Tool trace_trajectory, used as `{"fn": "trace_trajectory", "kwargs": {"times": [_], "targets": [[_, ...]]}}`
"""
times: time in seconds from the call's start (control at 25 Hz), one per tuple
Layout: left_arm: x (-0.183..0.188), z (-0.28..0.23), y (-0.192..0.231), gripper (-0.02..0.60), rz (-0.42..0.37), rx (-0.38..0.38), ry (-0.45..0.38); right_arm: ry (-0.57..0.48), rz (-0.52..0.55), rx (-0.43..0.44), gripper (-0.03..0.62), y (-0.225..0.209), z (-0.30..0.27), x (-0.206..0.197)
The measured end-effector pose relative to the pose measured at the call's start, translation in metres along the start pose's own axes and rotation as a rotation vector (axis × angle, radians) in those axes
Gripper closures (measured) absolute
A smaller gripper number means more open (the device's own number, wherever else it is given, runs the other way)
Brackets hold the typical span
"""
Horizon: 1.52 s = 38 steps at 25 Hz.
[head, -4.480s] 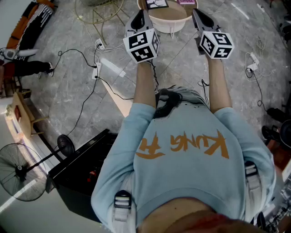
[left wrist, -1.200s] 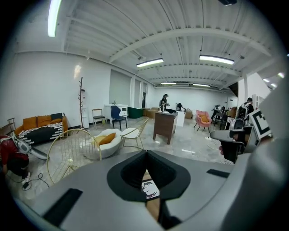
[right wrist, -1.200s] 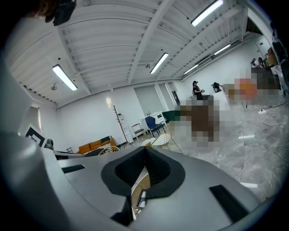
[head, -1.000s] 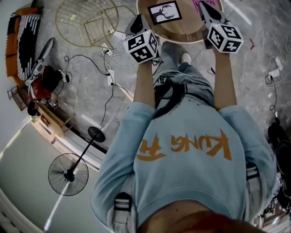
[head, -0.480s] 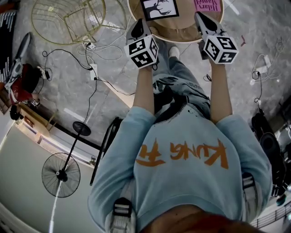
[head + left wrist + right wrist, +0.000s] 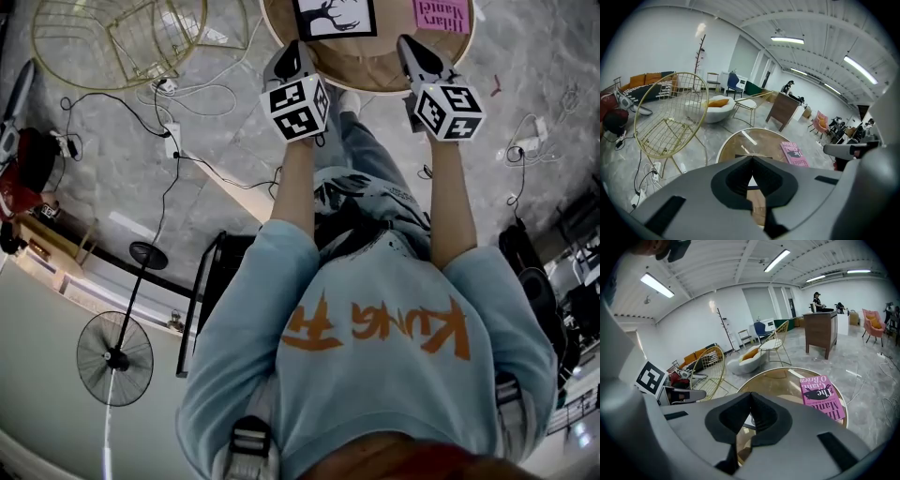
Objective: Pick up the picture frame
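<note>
Now left gripper (image 6: 289,49), right gripper (image 6: 410,45) lower, nearer picture frame (image 6: 335,16).

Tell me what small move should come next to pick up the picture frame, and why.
Probably open the left gripper: it is shut and empty, as is the right gripper, and the picture frame sits untouched on the round table just ahead of it.

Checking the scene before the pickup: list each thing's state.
black-framed picture frame: lying flat on the round wooden table, untouched
pink book: closed, lying flat on table
left gripper: shut, empty
right gripper: shut, empty
gold wire chair: upright on floor
</note>
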<state>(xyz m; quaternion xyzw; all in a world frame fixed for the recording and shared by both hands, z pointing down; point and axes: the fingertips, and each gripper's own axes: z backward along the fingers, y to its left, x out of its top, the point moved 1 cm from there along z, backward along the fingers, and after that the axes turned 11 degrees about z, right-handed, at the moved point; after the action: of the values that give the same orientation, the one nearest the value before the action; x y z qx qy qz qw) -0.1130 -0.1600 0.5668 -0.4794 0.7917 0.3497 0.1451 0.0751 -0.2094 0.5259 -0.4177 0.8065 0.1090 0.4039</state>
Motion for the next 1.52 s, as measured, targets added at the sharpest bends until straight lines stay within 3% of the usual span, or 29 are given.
{"fn": "trace_trajectory", "kwargs": {"times": [0.76, 1.16, 1.32, 1.52], "targets": [[-0.058, -0.083, 0.045, 0.561, 0.006, -0.022, 0.153, 0.158, -0.075, -0.034, 0.594, -0.020, -0.081, -0.088], [-0.058, -0.122, 0.057, 0.560, -0.026, -0.019, 0.198, 0.209, -0.090, -0.050, 0.526, -0.035, -0.117, -0.103], [-0.053, -0.124, 0.059, 0.481, -0.036, -0.012, 0.208, 0.220, -0.090, -0.065, 0.508, -0.039, -0.121, -0.101], [-0.052, -0.141, 0.063, 0.480, -0.020, -0.014, 0.242, 0.252, -0.099, -0.072, 0.497, -0.048, -0.137, -0.105]]}}
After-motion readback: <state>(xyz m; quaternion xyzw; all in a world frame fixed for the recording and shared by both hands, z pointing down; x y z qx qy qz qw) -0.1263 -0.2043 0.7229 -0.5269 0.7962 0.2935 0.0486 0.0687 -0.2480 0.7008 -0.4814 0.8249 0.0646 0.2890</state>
